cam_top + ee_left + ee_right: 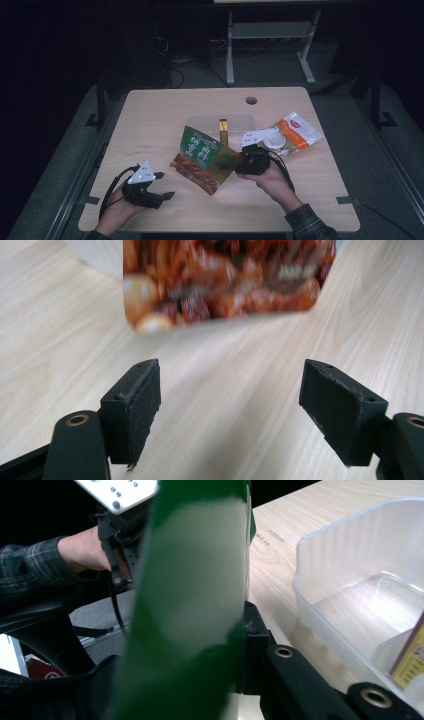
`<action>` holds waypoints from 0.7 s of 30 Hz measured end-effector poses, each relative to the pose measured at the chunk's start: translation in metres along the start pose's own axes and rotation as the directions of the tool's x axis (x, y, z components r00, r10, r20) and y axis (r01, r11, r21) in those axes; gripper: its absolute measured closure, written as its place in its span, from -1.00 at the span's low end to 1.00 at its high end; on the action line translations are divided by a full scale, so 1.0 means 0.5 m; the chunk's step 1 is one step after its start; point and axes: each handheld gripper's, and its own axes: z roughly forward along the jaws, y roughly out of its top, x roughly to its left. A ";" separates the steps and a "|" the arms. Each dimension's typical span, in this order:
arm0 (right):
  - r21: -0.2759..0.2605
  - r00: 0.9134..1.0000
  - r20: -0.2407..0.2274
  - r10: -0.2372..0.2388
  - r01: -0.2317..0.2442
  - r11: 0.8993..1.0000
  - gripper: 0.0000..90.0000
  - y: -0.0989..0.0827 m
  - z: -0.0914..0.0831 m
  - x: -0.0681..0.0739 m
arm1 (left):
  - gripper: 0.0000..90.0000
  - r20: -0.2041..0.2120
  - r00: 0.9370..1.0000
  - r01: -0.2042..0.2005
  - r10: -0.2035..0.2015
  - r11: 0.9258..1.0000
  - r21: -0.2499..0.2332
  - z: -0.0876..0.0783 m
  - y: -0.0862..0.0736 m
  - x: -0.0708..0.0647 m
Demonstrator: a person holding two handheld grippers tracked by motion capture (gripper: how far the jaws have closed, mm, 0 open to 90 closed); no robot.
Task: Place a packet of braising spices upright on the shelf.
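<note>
Snack bag (pixel 202 159) at bench (pixel 150 115) centre, pinched at its 3 o'clock edge by right gripper (pixel 245 161), jaws closed on it. Left gripper (pixel 162 186) at 8 o'clock, jaws wide apart, empty.

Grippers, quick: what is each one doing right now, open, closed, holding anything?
Left gripper: open, holding nothing.
Right gripper: closed on the green snack bag, which it holds off the table.

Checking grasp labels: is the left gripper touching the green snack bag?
Apart. In the left gripper view the jaws stand wide open with bare table between them, and the green snack bag lies beyond their tips. The high view shows the left gripper short of the bag.
</note>
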 end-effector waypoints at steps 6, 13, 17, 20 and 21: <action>-0.015 1.000 0.000 0.003 -0.003 1.000 1.00 0.010 -0.009 0.000 | -0.47 -0.021 1.000 -0.010 0.011 1.000 0.003 0.004 -0.011 0.012; -0.033 1.000 0.012 0.003 -0.003 0.999 1.00 0.032 -0.025 0.004 | -0.47 -0.030 0.999 -0.014 0.013 1.000 -0.017 0.010 -0.016 0.020; -0.055 0.999 0.032 -0.008 0.010 0.998 1.00 0.047 -0.037 0.002 | -0.47 -0.032 0.999 -0.019 0.019 1.000 -0.001 0.018 -0.018 0.020; -0.074 0.999 0.048 -0.011 0.015 0.997 1.00 0.059 -0.046 -0.001 | -0.47 -0.036 0.999 -0.021 0.021 1.000 0.002 0.023 -0.019 0.020; -0.074 0.999 0.051 -0.010 0.014 0.997 1.00 0.064 -0.049 -0.001 | -0.47 -0.037 0.999 -0.022 0.022 1.000 0.002 0.022 -0.019 0.020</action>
